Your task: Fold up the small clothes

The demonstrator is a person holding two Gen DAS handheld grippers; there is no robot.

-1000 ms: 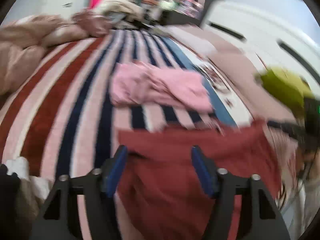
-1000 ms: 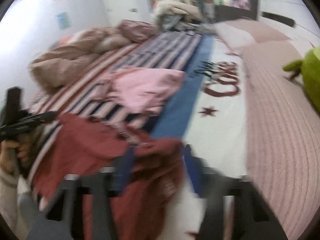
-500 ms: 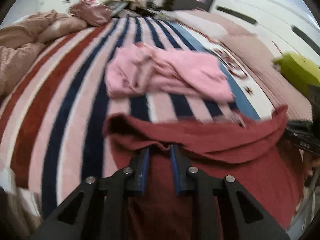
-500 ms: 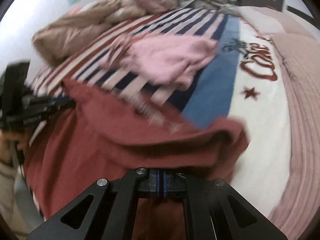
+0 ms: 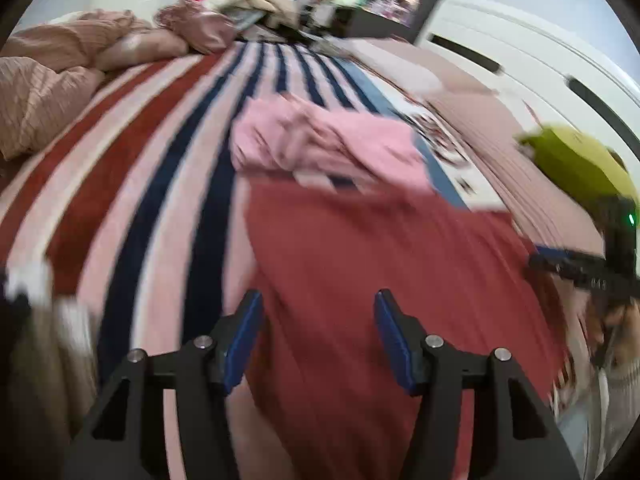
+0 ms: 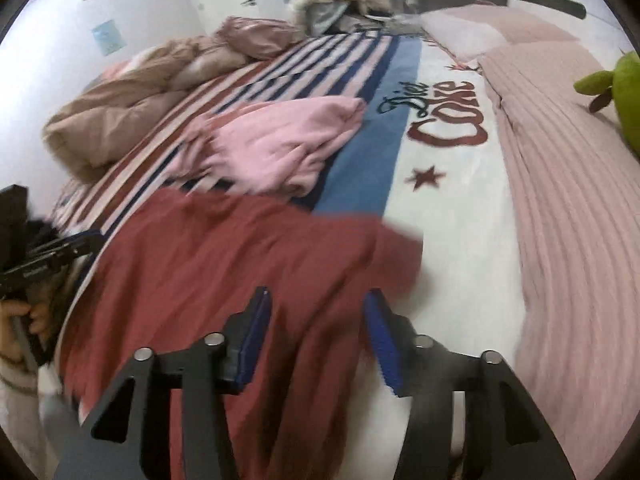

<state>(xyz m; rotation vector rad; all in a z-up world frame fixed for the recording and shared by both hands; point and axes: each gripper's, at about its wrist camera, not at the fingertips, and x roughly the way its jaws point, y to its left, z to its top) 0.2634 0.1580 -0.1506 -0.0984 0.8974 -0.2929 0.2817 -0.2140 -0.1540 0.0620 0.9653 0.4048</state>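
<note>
Your left gripper (image 5: 318, 336) and right gripper (image 6: 316, 336) both hang with jaws spread wide, holding nothing, above the dark red cloth garment (image 5: 380, 280) spread on the striped red, navy and pink blanket (image 5: 132, 184) of the bed. A crumpled pink garment (image 6: 276, 148) lies just beyond it.

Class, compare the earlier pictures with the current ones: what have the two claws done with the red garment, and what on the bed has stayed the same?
Half a second ago both claws were shut on the red garment. Now the left claw and right claw are open and have let it go; it lies spread on the blanket. The pink garment stays crumpled beyond it, and the green toy has not moved.
</note>
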